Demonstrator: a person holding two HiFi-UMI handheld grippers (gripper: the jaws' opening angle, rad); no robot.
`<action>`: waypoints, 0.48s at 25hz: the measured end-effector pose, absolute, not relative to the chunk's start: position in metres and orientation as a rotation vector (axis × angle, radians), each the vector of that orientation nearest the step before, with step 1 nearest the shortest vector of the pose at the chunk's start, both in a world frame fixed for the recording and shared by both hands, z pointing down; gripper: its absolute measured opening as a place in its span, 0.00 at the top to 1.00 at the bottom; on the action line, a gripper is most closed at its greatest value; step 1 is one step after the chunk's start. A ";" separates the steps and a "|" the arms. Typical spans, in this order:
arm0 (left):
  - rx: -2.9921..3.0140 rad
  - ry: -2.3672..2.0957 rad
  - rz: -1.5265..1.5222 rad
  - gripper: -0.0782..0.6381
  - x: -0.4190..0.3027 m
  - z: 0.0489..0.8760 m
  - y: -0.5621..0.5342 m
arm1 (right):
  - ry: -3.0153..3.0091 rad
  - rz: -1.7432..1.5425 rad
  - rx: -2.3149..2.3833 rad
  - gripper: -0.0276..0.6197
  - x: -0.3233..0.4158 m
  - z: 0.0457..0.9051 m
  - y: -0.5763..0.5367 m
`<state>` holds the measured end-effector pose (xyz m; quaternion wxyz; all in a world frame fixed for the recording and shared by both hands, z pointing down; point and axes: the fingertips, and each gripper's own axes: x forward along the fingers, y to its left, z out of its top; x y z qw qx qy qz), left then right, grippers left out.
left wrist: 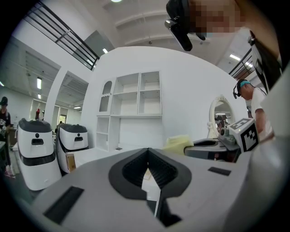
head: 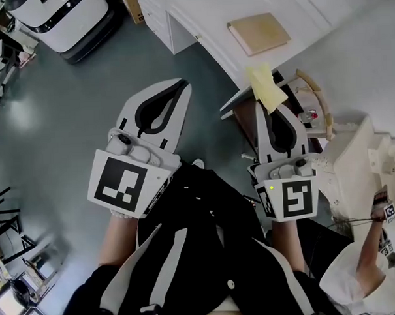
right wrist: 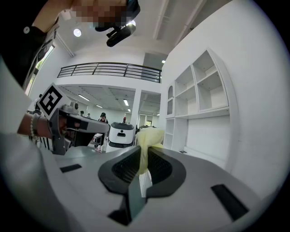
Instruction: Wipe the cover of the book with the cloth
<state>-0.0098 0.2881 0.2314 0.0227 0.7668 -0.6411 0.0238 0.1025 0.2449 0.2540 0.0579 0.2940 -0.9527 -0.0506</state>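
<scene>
A tan book lies flat on the white table at the upper right of the head view. My right gripper is shut on a yellow cloth, which sticks out past its tips at the table's near edge, short of the book. In the right gripper view the cloth stands up between the closed jaws of the gripper. My left gripper is shut and empty, held over the grey floor left of the table. Its own view shows the closed jaws of the gripper and the cloth off to the right.
Two white machines and a cardboard box stand on the floor at the back left. A wooden-framed mirror and white furniture crowd the right side. Another person stands at the lower right. White wall shelves rise ahead.
</scene>
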 end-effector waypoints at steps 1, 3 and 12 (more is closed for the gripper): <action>2.375 -1.986 0.077 0.89 -0.007 0.232 0.288 | -2.889 -0.154 0.896 0.90 0.106 0.254 0.243; 2.376 -1.981 0.083 0.89 -0.001 0.233 0.287 | -2.890 -0.156 0.909 0.90 0.112 0.255 0.240; 2.397 -1.964 0.098 0.89 0.021 0.235 0.277 | -2.892 -0.150 0.940 0.90 0.133 0.260 0.230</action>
